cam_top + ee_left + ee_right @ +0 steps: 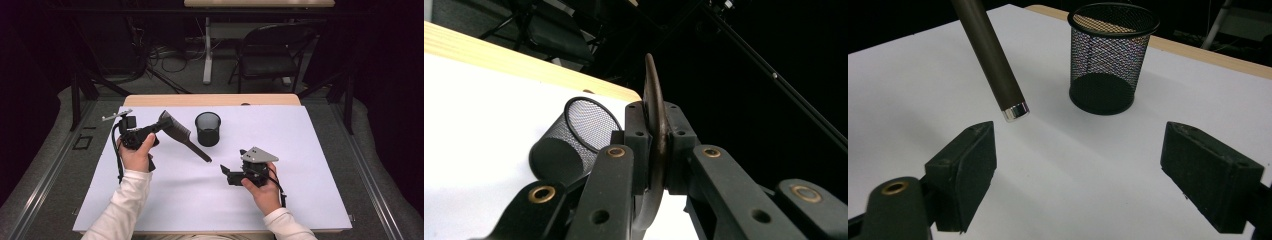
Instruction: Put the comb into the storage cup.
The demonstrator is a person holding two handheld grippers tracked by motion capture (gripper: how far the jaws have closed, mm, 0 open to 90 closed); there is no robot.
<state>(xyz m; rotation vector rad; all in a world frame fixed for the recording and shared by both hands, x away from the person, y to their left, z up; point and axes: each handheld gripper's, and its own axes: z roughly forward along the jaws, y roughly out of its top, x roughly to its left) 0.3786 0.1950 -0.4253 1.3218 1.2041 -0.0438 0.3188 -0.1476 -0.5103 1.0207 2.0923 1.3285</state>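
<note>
A: Left gripper (159,127)?
B: Jaws clamped on the flat head of the brush (176,131), seen edge-on between the pads in the left gripper view. Brush raised off the table (320,150), handle slanting down toward the middle, silver-capped end just above the white surface.

A: Right gripper (1078,170)?
B: Jaws wide apart, nothing between them. Handle tip just beyond the left pad, not touching.

A: Mesh cup (208,128)?
B: Upright on the table, near the far edge, just beside the brush handle.
</note>
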